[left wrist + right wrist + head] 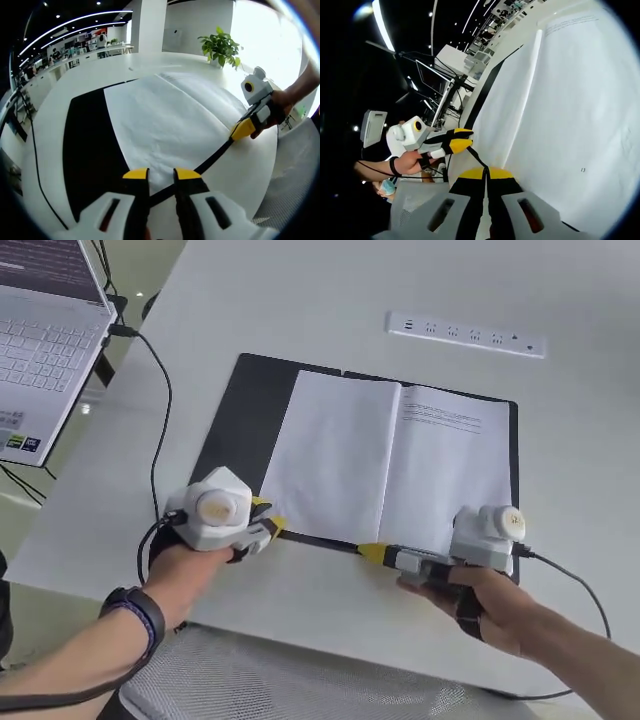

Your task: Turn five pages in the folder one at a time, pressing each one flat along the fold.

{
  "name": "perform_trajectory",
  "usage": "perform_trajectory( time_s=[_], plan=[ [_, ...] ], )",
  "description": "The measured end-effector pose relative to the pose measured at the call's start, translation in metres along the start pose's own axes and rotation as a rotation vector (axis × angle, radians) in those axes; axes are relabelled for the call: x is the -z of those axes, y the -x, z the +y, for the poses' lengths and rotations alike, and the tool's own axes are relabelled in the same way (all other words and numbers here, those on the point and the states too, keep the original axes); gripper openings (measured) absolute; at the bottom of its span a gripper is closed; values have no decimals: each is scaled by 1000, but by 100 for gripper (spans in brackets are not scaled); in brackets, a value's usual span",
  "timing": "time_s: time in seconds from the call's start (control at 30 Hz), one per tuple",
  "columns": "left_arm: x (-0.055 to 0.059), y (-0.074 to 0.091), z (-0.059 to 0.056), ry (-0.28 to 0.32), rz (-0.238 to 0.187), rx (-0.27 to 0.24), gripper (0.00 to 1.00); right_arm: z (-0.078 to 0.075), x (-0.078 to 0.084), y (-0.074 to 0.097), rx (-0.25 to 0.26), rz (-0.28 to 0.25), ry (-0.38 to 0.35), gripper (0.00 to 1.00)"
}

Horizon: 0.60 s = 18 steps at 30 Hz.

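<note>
The black folder (235, 425) lies open on the white table, a blank white page (335, 455) on its left and a printed page (450, 475) on its right. My right gripper (372, 553) is shut, its yellow tips down at the near end of the fold (388, 465). In the right gripper view the shut right gripper (486, 173) meets the folder's near edge, with page 13 (580, 115) spread to the right. My left gripper (270, 528) sits at the blank page's near left corner. The left gripper (161, 175) stands slightly open, nothing between its jaws.
A laptop (45, 340) stands at the far left with a black cable (160, 410) trailing across the table beside the folder. A white power strip (465, 335) lies beyond the folder. The table's near edge runs just under both grippers. A potted plant (220, 47) stands further off.
</note>
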<state>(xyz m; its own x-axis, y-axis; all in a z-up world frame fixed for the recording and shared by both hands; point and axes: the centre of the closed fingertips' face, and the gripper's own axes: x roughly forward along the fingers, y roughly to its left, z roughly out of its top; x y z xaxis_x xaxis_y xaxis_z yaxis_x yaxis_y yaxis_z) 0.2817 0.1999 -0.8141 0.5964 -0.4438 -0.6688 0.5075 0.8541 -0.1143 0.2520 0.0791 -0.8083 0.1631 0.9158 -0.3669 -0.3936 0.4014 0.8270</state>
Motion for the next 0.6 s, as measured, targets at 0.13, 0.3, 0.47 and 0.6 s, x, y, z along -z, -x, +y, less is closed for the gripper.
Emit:
perform_trajectory(
  time_s=[0.13, 0.3, 0.47, 0.6],
  plan=[
    [1, -1, 0, 2, 3, 1, 18, -1, 1, 0, 4, -4, -7, 0],
    [2, -2, -1, -8, 10, 9, 20, 0, 1, 0, 9, -21, -28, 0],
    [2, -3, -3, 4, 18, 15, 24, 6, 3, 1, 9, -32, -24, 0],
    [2, -2, -10, 6, 23, 44, 31, 16, 3, 4, -14, -31, -12, 4]
  ],
)
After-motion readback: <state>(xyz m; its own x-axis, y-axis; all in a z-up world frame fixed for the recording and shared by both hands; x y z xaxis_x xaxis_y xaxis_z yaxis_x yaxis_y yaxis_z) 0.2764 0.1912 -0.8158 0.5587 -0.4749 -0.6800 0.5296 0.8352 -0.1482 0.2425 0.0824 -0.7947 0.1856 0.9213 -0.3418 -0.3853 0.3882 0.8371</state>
